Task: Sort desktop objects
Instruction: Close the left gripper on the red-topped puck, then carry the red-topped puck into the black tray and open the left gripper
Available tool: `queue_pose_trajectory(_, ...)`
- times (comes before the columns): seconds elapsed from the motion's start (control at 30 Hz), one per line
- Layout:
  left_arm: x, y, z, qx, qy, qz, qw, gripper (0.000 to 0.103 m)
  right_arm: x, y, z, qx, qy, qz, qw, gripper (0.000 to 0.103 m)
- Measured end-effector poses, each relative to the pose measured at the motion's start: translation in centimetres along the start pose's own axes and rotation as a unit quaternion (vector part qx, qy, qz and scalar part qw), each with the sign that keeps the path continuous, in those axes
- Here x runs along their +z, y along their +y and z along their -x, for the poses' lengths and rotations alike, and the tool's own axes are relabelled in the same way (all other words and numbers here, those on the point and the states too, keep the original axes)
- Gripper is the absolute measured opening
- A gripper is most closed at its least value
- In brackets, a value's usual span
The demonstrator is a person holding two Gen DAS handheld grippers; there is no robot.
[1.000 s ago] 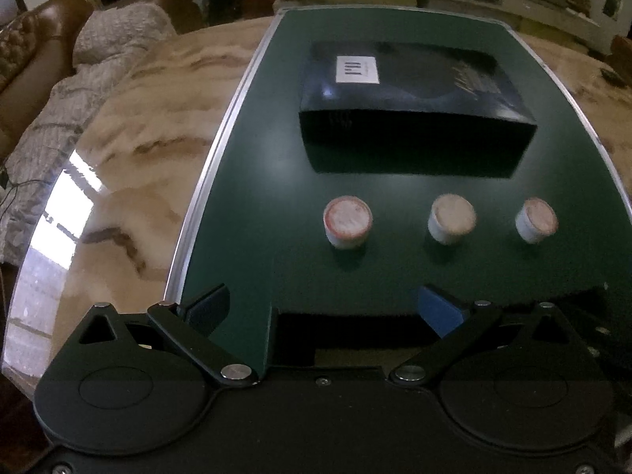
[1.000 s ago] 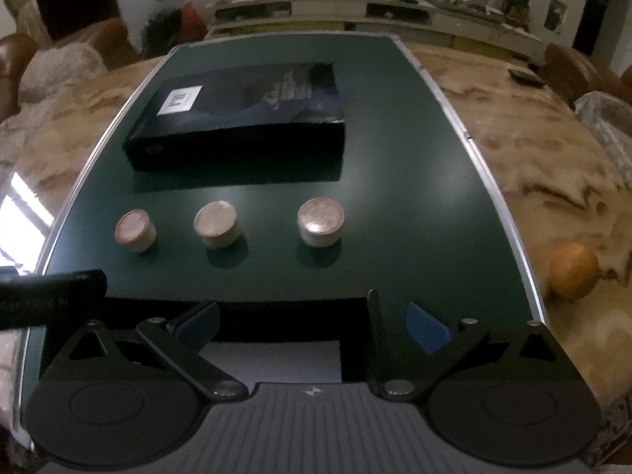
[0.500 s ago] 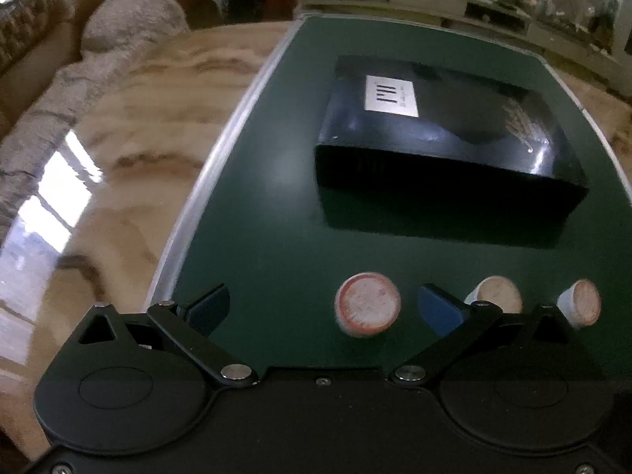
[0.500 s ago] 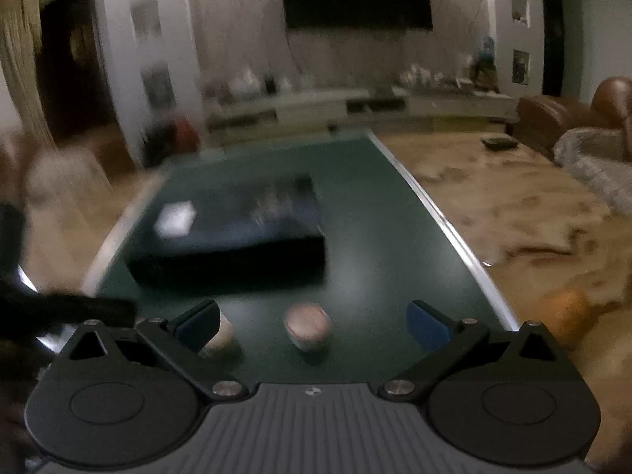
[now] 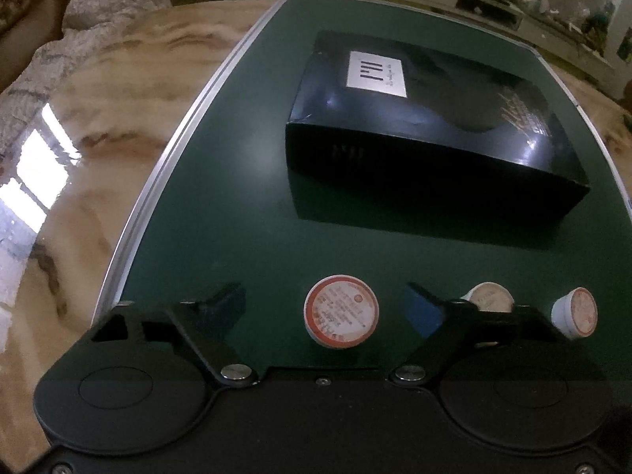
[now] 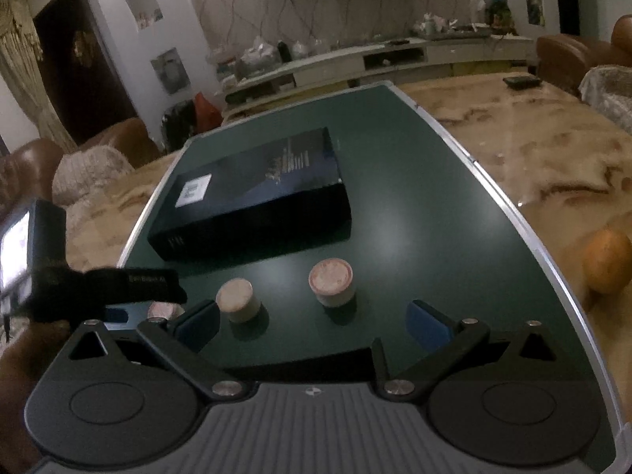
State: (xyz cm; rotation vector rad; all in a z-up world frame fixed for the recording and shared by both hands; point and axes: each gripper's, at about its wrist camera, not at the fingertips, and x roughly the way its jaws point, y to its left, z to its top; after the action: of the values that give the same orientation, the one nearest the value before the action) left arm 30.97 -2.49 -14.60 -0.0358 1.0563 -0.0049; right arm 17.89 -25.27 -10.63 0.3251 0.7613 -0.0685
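Since a second ago both your claws have closed in on the row of small cups. Your left claw [image 5: 324, 308] now straddles the red-rimmed cup [image 5: 341, 311], spread wide and not gripping; your right claw [image 6: 314, 318] gapes too, with another cup [image 6: 331, 281] just ahead between its fingers. To grip well, centre each cup before squeezing and keep level. Beyond the cups on the green mat [image 5: 237, 197] lies the black box [image 5: 430, 134]. Its white label's print and the cup lid's red print are too blurred to read.
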Motion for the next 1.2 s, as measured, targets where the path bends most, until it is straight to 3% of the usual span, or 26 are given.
queue_pose_trajectory(0.23, -0.4, 0.0, -0.1, 0.002, 0.004, -0.006, 1.0, 0.07, -0.6, 0.0, 0.3, -0.003, 0.004, -0.004, 1.0, 0.103)
queue_pose_trajectory(0.57, -0.6, -0.4, -0.1, -0.007, 0.015, -0.02, 0.9997, 0.041, -1.0, 0.0, 0.7, -0.012, 0.007, -0.004, 1.0, 0.103)
queue_pose_trajectory(1.2, -0.9, -1.2, 2.4, 0.012, -0.006, -0.046, 0.9989, 0.041, -1.2, -0.1, 0.6, -0.011, 0.018, -0.008, 1.0, 0.103)
